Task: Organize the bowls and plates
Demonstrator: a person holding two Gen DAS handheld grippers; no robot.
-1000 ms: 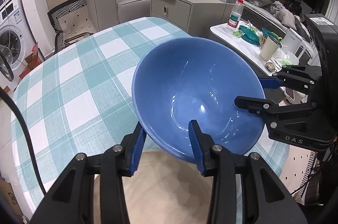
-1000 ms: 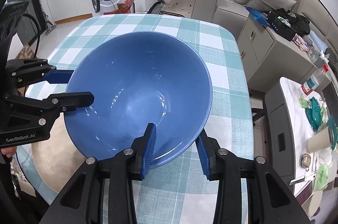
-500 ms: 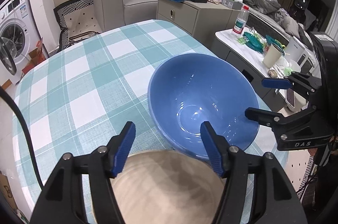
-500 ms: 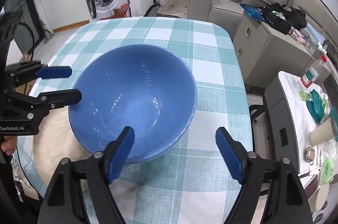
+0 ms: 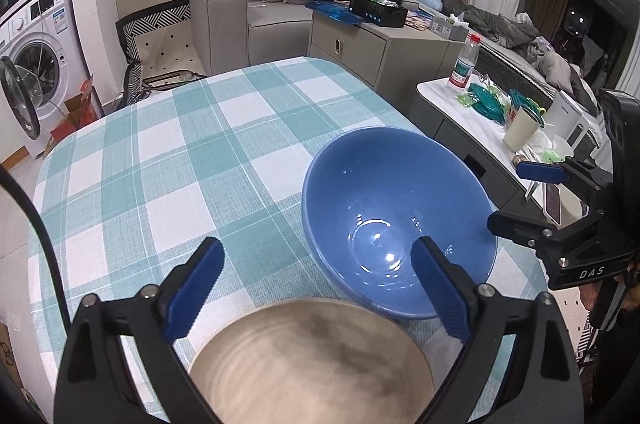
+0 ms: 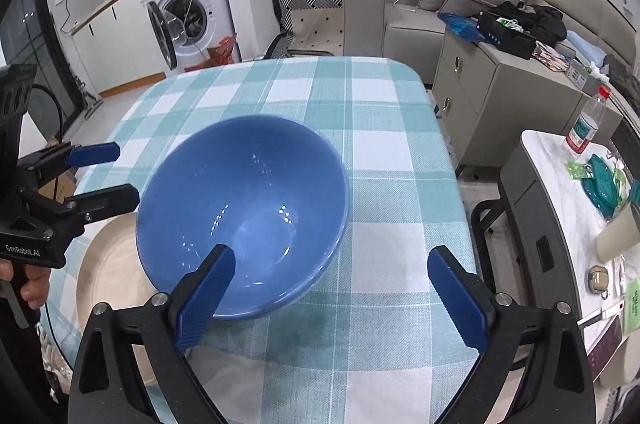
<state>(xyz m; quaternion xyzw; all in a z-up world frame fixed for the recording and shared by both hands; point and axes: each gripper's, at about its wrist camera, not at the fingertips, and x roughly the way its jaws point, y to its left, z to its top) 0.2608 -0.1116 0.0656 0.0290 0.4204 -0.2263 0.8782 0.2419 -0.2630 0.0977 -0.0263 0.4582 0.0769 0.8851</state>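
A large blue bowl (image 5: 396, 216) (image 6: 244, 208) stands upright on the checked tablecloth, close beside a beige plate (image 5: 312, 364) (image 6: 108, 276). Whether bowl and plate touch I cannot tell. My left gripper (image 5: 316, 256) (image 6: 120, 174) hovers over the plate's far rim with its jaws opening wide. One finger (image 5: 436, 288) is above the bowl's inside and the other over the cloth; neither pad touches the bowl. My right gripper (image 6: 332, 260) (image 5: 508, 198) is also opening, astride the bowl's other wall without contact.
The table (image 5: 180, 160) is covered by a teal and white checked cloth. Right of it stands a white side table (image 6: 560, 192) with a bottle, a cup and green items. A grey cabinet, a sofa and a washing machine lie beyond. A person's hand (image 6: 32, 284) holds the left gripper.
Both grippers were shut on the bowl's rim and held it tilted above the table. They have let go and spread wide, and the bowl now stands level on the cloth, farther from both.
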